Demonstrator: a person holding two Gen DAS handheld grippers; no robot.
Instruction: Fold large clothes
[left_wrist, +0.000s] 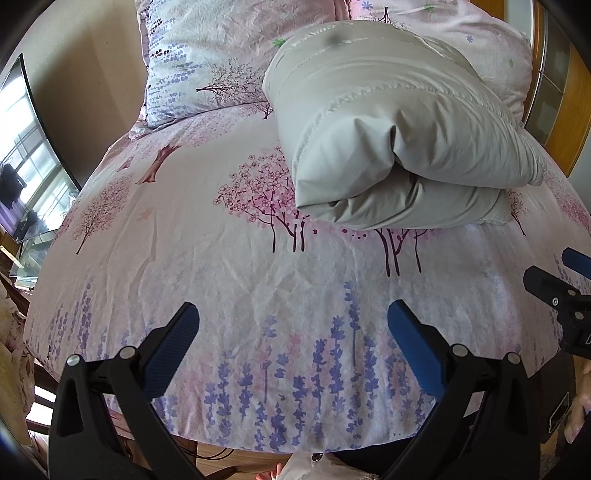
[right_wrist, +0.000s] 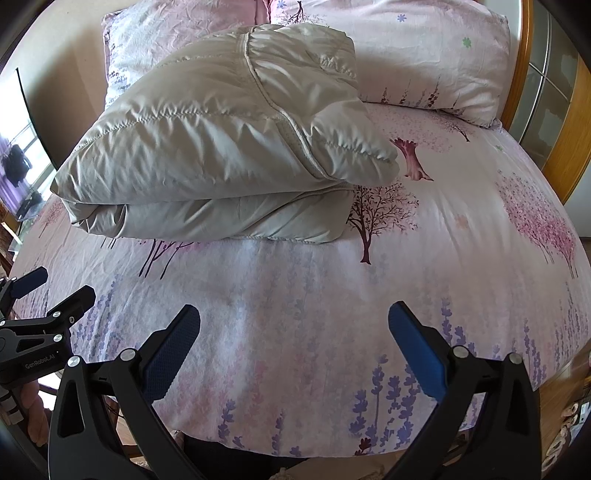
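at the far left of the left wrist view a television screen (left_wrist: 33, 155) is seen beside the bed, reflecting a window. the left gripper (left_wrist: 293, 314) is held above the near edge of the flowered bedsheet (left_wrist: 258, 280), with its blue-padded fingers spread wide and nothing between them. further right and toward the pillows (right_wrist: 424, 55), the grey padded jacket (right_wrist: 221, 147) is found lying on the sheet as a thick stacked bundle, its layers doubled over and a seam running across the top panel; it is well apart from both grippers. the right gripper (right_wrist: 294, 315) is likewise held over the near edge of the bed, its fingers spread and empty. at the far right a wooden bed frame (right_wrist: 524, 74) is visible. the folding step is judged to be finished or nearly so, since no loose sleeve or hem is seen trailing from the bundle. if a further move is required, it is judged to be a light pressing or squaring of the bundle, for which both grippers would have to be brought forward to its near edge.
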